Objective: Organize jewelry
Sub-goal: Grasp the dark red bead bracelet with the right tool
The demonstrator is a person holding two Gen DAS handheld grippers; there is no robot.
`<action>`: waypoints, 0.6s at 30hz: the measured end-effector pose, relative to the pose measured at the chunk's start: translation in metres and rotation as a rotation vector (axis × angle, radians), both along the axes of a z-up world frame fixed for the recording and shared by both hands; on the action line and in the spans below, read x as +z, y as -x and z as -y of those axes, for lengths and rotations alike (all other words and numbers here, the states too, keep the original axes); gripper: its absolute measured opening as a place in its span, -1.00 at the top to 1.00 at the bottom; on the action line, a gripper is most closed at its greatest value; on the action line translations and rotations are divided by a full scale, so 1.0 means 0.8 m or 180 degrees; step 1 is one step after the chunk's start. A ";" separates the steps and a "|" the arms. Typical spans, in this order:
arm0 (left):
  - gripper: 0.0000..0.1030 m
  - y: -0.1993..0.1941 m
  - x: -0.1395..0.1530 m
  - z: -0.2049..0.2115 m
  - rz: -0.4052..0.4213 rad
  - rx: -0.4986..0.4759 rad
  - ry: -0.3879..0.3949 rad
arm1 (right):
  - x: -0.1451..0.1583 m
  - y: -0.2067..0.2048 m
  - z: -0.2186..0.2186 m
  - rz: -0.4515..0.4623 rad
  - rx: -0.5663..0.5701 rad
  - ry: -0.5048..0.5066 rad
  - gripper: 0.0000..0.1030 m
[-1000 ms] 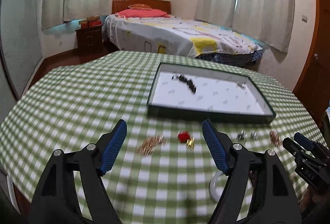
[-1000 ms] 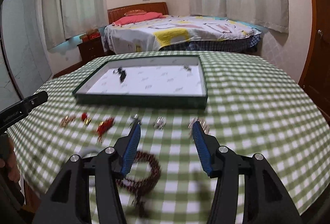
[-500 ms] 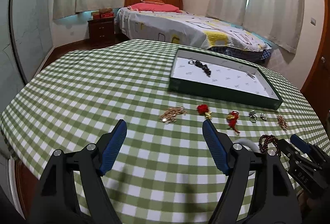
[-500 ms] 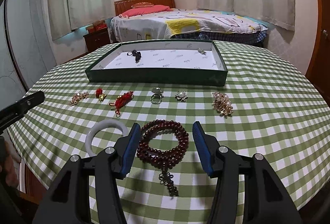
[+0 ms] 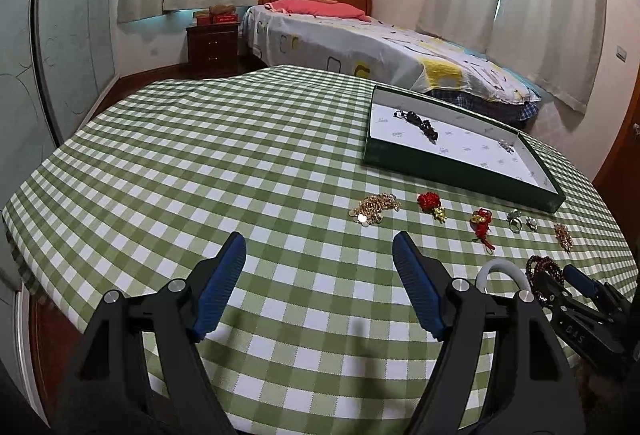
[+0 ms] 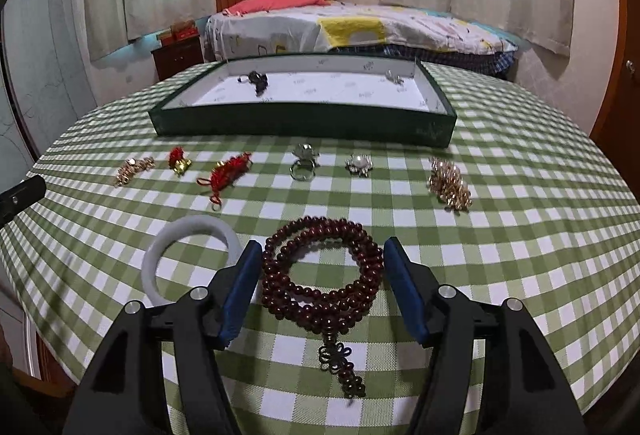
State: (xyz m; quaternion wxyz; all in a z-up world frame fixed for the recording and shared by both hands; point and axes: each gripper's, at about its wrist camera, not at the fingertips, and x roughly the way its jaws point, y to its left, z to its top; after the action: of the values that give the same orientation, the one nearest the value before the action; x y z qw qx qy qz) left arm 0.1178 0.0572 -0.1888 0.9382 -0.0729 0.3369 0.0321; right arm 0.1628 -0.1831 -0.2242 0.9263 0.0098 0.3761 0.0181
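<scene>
A dark red bead bracelet (image 6: 322,271) with a knotted tassel lies on the green checked tablecloth, between the open fingers of my right gripper (image 6: 322,255). A white bangle (image 6: 188,255) lies just left of it. Beyond lie a gold chain (image 6: 134,169), two red ornaments (image 6: 228,173), a ring (image 6: 304,163), a pearl brooch (image 6: 359,165) and a gold cluster (image 6: 448,185). A green tray (image 6: 304,121) with a white floor holds a black piece (image 6: 258,79) and a small silver piece (image 6: 394,77). My left gripper (image 5: 320,247) is open and empty, left of the row.
The round table (image 5: 180,155) drops off close to both grippers at its near edge. A bed (image 6: 352,27) and a nightstand (image 6: 178,53) stand behind the table. My right gripper also shows in the left wrist view (image 5: 568,279).
Both grippers have drawn back and lowered toward the near table edge. The bead bracelet now lies between my right fingers. Both stay open.
</scene>
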 end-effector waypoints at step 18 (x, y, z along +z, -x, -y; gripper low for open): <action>-0.44 -0.009 -0.015 0.063 -0.0167 -0.0429 0.0001 | -0.003 0.005 0.046 -0.0077 -0.0056 -0.0095 0.62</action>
State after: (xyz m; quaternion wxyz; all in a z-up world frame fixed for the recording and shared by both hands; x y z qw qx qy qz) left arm 0.1248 0.0068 -0.2007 0.9291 -0.0493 0.3654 -0.0293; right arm 0.1587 -0.2197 -0.2267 0.9216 0.0271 0.3870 0.0154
